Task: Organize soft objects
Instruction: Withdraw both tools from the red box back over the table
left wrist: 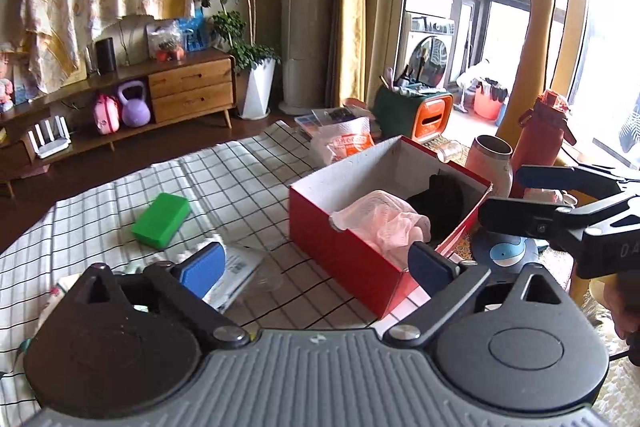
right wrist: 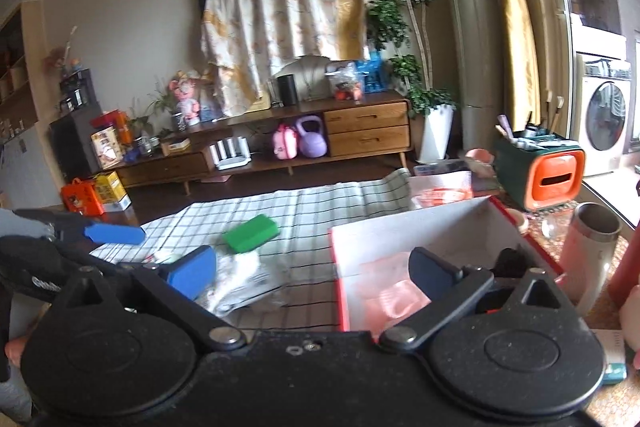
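A red box (left wrist: 344, 247) with a white inside stands on the checked cloth (left wrist: 224, 183). A pink cloth (left wrist: 384, 223) and a black soft thing (left wrist: 440, 203) lie in it. A green sponge (left wrist: 161, 220) lies on the cloth to the left. A clear plastic packet (left wrist: 240, 267) lies in front of my left gripper (left wrist: 316, 267), which is open and empty. My right gripper (right wrist: 312, 275) is open and empty, above the box's near edge (right wrist: 340, 267); its fingers (left wrist: 516, 215) show at the right of the left wrist view. The sponge (right wrist: 251, 234) shows there too.
A pink steel cup (left wrist: 492, 163) and a red bottle (left wrist: 540, 131) stand right of the box. An orange-green organiser (left wrist: 416, 111) and a printed bag (left wrist: 344, 143) sit behind it. A blue round item (left wrist: 504, 255) lies at the box's right. The table edge lies beyond the cloth.
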The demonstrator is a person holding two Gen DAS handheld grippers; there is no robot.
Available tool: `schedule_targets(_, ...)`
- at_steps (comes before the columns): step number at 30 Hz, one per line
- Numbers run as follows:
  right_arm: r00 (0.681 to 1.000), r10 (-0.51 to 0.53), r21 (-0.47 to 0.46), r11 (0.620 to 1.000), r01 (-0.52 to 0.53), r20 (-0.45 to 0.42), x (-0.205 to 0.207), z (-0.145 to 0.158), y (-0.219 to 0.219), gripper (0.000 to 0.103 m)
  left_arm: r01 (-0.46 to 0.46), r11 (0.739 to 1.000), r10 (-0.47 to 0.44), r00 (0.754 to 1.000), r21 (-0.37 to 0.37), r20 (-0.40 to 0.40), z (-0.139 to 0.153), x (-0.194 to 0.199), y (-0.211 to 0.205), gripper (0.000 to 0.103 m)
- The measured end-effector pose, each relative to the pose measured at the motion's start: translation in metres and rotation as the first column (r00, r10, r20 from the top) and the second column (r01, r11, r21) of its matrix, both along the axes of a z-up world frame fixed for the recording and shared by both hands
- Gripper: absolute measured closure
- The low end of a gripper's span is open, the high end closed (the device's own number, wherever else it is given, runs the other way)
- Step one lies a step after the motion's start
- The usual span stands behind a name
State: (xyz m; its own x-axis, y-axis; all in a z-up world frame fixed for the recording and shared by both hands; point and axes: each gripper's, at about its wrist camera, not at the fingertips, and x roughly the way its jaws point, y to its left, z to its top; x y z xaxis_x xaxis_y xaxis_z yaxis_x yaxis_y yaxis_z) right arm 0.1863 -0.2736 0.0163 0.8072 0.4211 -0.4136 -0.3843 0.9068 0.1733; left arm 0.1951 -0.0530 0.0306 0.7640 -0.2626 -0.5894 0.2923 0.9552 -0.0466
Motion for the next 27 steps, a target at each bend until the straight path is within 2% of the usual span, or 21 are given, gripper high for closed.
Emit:
schedule_targets(10, 0.998, 0.069, -0.021, 0.997, -0.069, -0.012, -0.023, -0.012, 0.049, 0.000, -0.085, 0.996, 0.086, 0.994, -0.021, 0.060, -0.001, -0.052, 0.072, 0.000)
schedule_targets(16, 0.994, 0.100, -0.024, 0.995, -0.101, -0.048, -0.026, -0.025, 0.082, 0.000, -0.136, 0.990, 0.137, 0.990, -0.018, 0.028, -0.019, -0.073, 0.116, 0.000)
schedule_targets(21, 0.990, 0.133, -0.050, 0.990, -0.135, -0.039, -0.032, -0.039, 0.111, 0.001, -0.232, 0.971, 0.234, 0.971, -0.066, 0.037, -0.034, -0.091, 0.163, 0.000)
schedule_targets(27, 0.985, 0.157, -0.081, 0.983, -0.163, -0.071, -0.029, -0.061, 0.139, 0.001, -0.327, 0.944, 0.330, 0.942, -0.055, 0.059, -0.059, -0.106, 0.196, 0.000)
